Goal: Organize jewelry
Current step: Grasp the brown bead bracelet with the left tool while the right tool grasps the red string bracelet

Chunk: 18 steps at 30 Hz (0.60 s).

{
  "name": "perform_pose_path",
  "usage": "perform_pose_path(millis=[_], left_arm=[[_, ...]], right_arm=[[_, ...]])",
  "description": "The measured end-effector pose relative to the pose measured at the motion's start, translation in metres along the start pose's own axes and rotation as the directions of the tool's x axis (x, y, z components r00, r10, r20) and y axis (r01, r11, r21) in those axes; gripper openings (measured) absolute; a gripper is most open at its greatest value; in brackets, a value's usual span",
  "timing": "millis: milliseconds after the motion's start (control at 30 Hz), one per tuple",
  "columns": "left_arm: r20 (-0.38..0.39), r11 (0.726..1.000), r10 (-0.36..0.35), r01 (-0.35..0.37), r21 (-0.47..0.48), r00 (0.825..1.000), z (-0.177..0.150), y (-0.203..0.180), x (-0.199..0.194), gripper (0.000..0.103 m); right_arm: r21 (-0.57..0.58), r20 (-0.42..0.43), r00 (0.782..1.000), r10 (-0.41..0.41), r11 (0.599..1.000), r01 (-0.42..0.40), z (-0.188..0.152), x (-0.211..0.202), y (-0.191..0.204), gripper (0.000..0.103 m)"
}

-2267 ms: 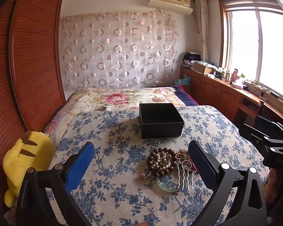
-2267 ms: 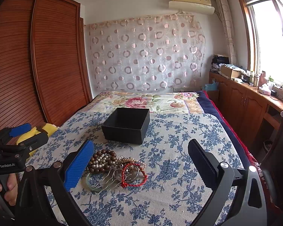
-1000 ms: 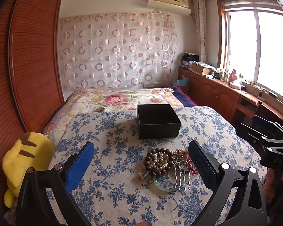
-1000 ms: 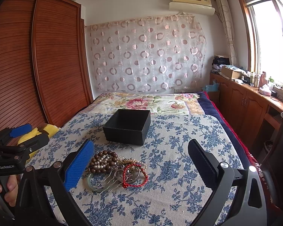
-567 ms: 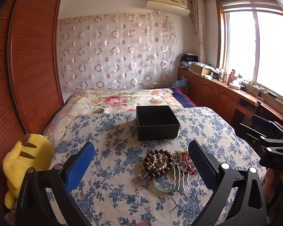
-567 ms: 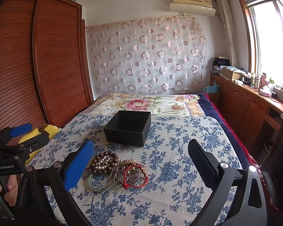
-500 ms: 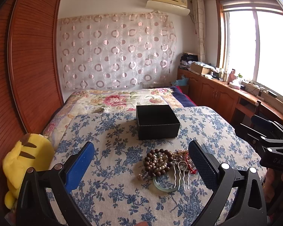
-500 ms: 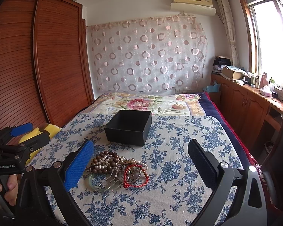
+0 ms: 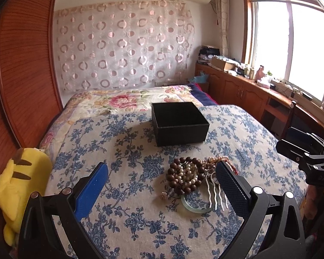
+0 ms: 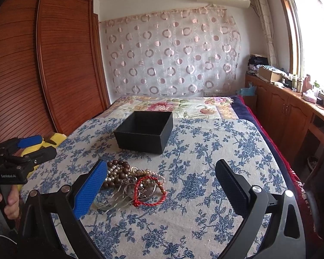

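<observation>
Bed (image 9: pixel 127 149), L claw (image 9: pixel 159 181) & R claw (image 10: pixel 161 179) wide, empty

A black box (image 9: pixel 179 123) sits on a blue-and-cream floral bedspread (image 9: pixel 127 151) beside dark brown beads (image 9: pixel 184 180), a red cord bracelet (image 10: pixel 149 192) and a yellow plush toy (image 9: pixel 19 183).
</observation>
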<state>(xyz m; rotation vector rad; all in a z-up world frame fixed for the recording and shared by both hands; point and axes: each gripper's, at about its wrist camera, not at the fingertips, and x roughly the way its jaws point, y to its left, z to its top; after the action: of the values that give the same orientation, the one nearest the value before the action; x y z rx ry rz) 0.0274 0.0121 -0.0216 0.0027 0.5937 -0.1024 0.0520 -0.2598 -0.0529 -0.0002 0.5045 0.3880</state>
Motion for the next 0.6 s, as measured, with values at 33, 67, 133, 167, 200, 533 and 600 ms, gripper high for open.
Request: perform_pose_path(millis=[33,67,133,167,200,533,600], left_arm=[[-0.015,1.000,-0.003,0.003,0.002,1.000,-0.001,0.001,0.006,0.097],[-0.031,1.000,-0.008,0.008,0.002,0.999,-0.003,0.002,0.012,0.097],[-0.065,1.000,-0.030,0.030,0.003,0.997,-0.006,0.004,0.025,0.097],[-0.078,0.999,-0.040,0.040,0.001,0.996,-0.008,0.005,0.030,0.097],[-0.093,0.999,-0.049,0.049,0.002,0.994,-0.010,0.005,0.037,0.097],[-0.204,0.990,-0.140,0.137,-0.024,0.969,-0.012,0.000,0.087,0.074],[-0.208,0.989,-0.151,0.149,-0.025,0.966,-0.007,-0.002,0.094,0.071]], right_arm=[[-0.002,-0.006,1.000,0.002,1.000,-0.002,-0.003,0.004,-0.001,0.097],[0.000,-0.020,1.000,0.011,1.000,-0.011,-0.006,0.009,-0.003,0.094],[0.009,-0.040,0.999,0.026,1.000,-0.025,-0.012,0.016,-0.006,0.092],[0.012,-0.051,0.998,0.034,0.999,-0.033,-0.017,0.020,-0.007,0.089],[0.012,-0.064,0.997,0.039,0.999,-0.038,-0.021,0.024,-0.007,0.087],[-0.015,-0.162,0.986,0.043,0.999,-0.046,-0.051,0.052,-0.007,0.074],[-0.017,-0.175,0.984,0.041,0.999,-0.044,-0.055,0.055,-0.006,0.074]])
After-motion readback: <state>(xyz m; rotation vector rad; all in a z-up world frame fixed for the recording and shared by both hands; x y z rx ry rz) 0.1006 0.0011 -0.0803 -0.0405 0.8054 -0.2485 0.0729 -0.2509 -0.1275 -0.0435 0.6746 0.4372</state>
